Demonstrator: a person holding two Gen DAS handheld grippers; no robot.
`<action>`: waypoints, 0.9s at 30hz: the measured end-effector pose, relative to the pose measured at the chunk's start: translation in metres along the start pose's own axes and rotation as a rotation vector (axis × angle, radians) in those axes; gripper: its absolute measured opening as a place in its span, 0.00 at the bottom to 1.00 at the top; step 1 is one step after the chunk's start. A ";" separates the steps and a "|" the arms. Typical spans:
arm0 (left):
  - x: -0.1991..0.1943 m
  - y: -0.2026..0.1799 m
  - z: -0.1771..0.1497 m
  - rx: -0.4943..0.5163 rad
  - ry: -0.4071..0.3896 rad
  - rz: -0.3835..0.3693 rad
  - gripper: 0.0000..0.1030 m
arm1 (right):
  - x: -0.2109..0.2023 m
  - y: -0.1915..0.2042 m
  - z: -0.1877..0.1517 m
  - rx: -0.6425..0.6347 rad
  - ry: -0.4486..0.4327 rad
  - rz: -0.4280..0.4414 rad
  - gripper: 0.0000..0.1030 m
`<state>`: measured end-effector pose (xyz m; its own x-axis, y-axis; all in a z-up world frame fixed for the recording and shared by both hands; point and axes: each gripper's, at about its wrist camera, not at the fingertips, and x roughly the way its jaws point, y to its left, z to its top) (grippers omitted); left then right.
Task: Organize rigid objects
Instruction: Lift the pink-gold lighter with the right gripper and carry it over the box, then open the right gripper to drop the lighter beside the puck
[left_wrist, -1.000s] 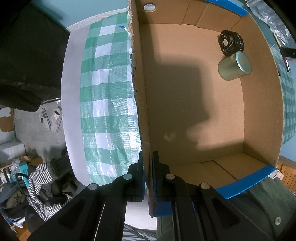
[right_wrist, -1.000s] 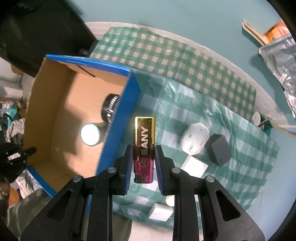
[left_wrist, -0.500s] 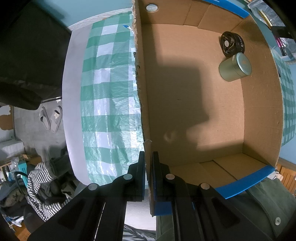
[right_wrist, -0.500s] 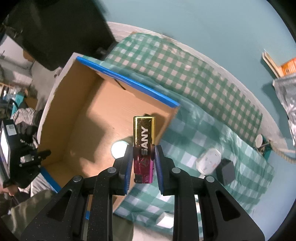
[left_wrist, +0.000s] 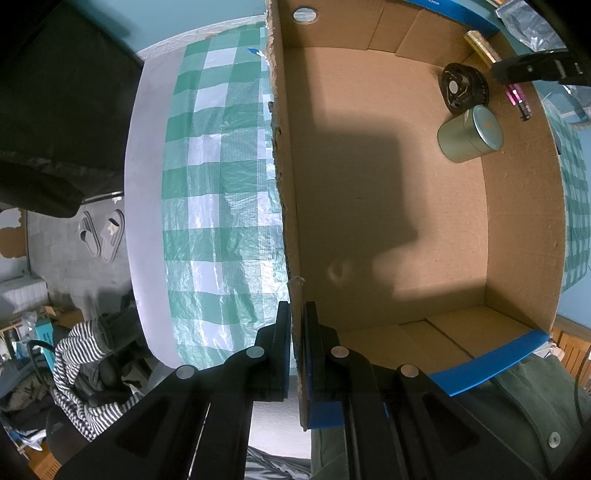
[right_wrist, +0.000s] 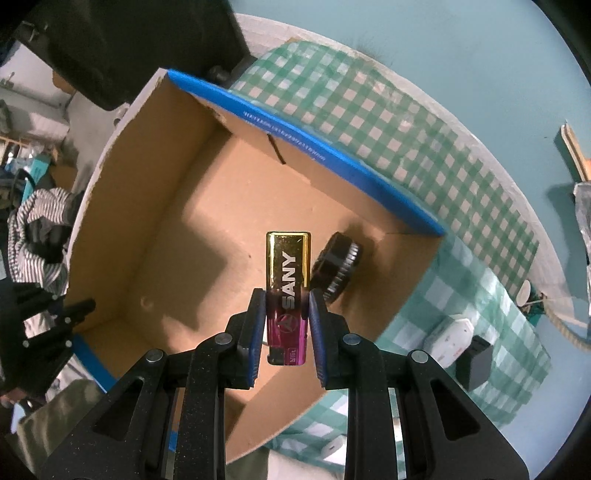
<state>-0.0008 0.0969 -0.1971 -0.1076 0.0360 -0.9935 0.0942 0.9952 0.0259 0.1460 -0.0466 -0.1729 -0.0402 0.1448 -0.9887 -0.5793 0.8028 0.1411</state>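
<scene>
Two handheld grippers work over a round bench draped in a green-and-white checked cloth. On the left, the left gripper is clamped on the side wall of an open cardboard box, one finger outside and one inside, steadying it. Inside the box, near its far corner, sit a pale green round tin and, just beside it, a black ridged disc; the rest of the floor is bare. Further right, the right gripper pinches a gold-and-magenta lighter marked SANY by its lower half, upright between the pads, hanging above the box interior close to the black disc. Right again, on the cloth outside the box, a white device and a dark block wait, touching or nearly so. The step in hand looks like dropping the lighter into the box. Next, the right gripper probably needs to sink toward the bare floor, clear of the disc, and spread its fingers.
</scene>
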 end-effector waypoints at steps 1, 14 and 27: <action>0.000 0.000 0.000 0.000 0.000 0.000 0.06 | 0.002 0.001 0.000 -0.002 0.003 0.000 0.22; 0.001 0.000 0.000 0.000 -0.001 0.002 0.06 | 0.027 0.006 0.000 -0.001 0.037 0.001 0.22; 0.001 0.000 0.000 0.003 0.000 0.004 0.06 | 0.010 0.004 -0.004 0.025 -0.024 -0.005 0.35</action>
<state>-0.0012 0.0972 -0.1985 -0.1068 0.0404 -0.9935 0.0979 0.9947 0.0300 0.1402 -0.0440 -0.1824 -0.0179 0.1542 -0.9879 -0.5590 0.8176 0.1377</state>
